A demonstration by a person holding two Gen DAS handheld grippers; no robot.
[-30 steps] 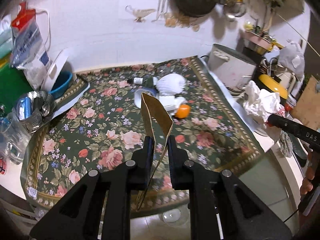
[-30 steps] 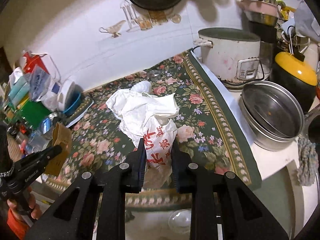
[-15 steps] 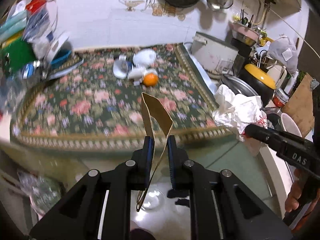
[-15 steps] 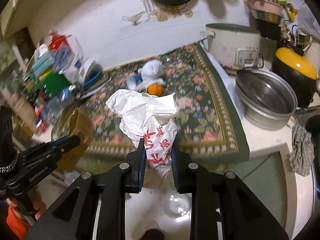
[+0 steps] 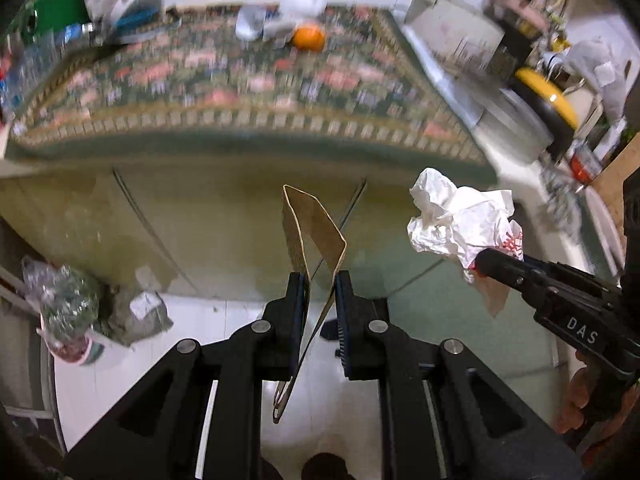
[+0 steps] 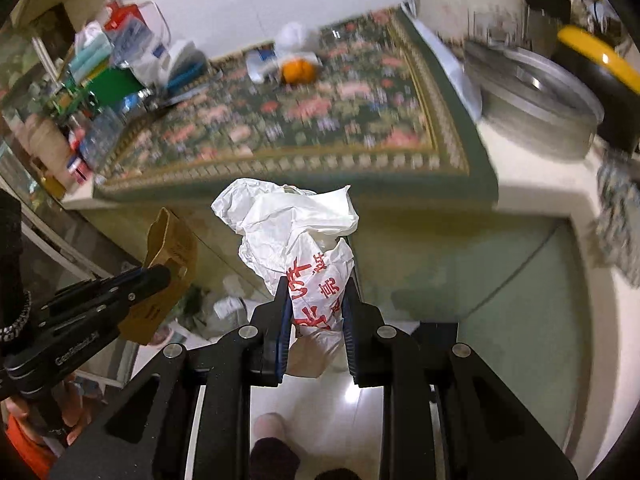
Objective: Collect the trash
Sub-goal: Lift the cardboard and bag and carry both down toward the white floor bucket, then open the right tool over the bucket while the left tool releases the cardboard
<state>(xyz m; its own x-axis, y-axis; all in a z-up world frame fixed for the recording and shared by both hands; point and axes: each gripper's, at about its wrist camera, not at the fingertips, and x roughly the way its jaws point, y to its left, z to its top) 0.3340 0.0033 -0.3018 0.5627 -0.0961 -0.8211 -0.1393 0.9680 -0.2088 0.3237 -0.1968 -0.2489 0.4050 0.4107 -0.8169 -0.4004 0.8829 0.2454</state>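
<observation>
The left gripper (image 5: 318, 280) pinches a folded brown cardboard sleeve (image 5: 312, 228), creased and open at the top. At its three o'clock, the right gripper (image 6: 316, 300) squeezes a crumpled white bag (image 6: 296, 236) with red lettering, both held in front of the counter's edge (image 6: 520, 196).

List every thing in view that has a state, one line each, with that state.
left hand-held gripper: shut on the cardboard sleeve
cardboard sleeve: held up off the counter, folded open
right hand-held gripper: shut on the plastic bag
plastic bag: crumpled, held in the air before the counter
orange: resting on the floral cloth
floral cloth: spread flat over the counter
metal pot: uncovered, on the counter
</observation>
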